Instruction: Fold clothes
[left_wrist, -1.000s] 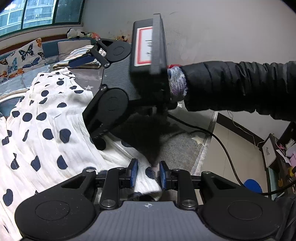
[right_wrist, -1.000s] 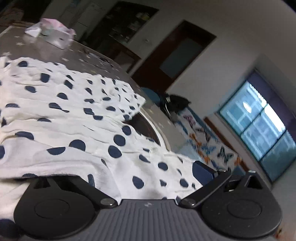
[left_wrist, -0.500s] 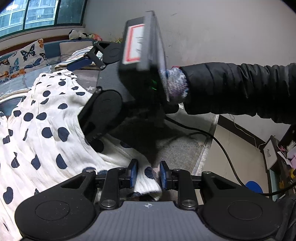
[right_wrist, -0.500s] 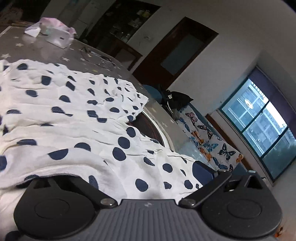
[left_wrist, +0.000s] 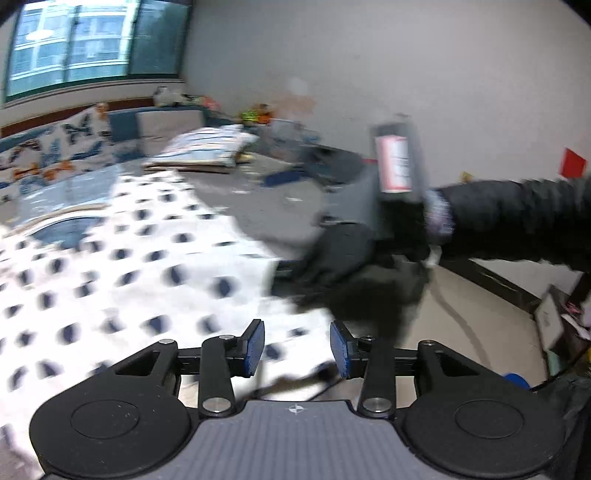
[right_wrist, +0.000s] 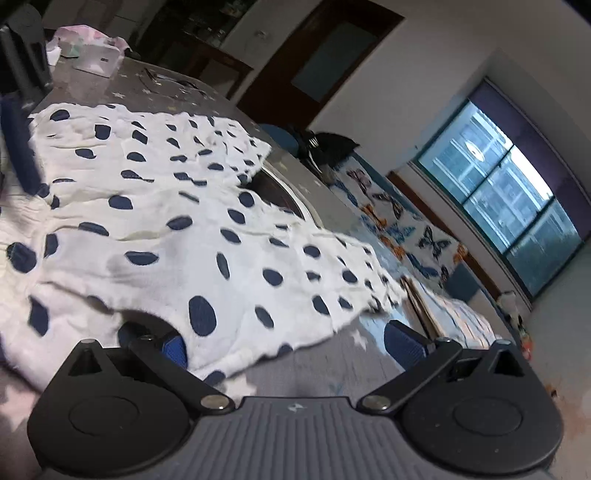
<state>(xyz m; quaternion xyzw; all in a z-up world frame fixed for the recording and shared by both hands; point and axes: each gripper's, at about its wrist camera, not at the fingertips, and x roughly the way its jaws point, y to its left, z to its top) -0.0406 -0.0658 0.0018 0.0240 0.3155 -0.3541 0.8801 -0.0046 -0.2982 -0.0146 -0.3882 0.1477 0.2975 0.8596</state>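
Left gripper (left_wrist: 296, 346): jaws apart, nothing between them, over the cloth's near edge.
Right gripper (right_wrist: 284, 347): jaws wide apart, gripping nothing; cloth edge drapes over its left finger.
Cloth (right_wrist: 177, 229): white, blue-dotted, spread flat on the grey table (right_wrist: 314, 373).
Window (right_wrist: 517, 184): far back.

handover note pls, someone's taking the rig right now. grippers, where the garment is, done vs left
Left gripper: open, empty, over the near edge of the polka-dot garment; view blurred.
Right gripper: open wide, holding nothing; one finger is under a garment edge.
Garment: lying on the grey star-print table, wrinkled, with one layer lapped over another.
Done: how many folds are in cannot be told.
Left: regrip an edge, smooth, finish folding.
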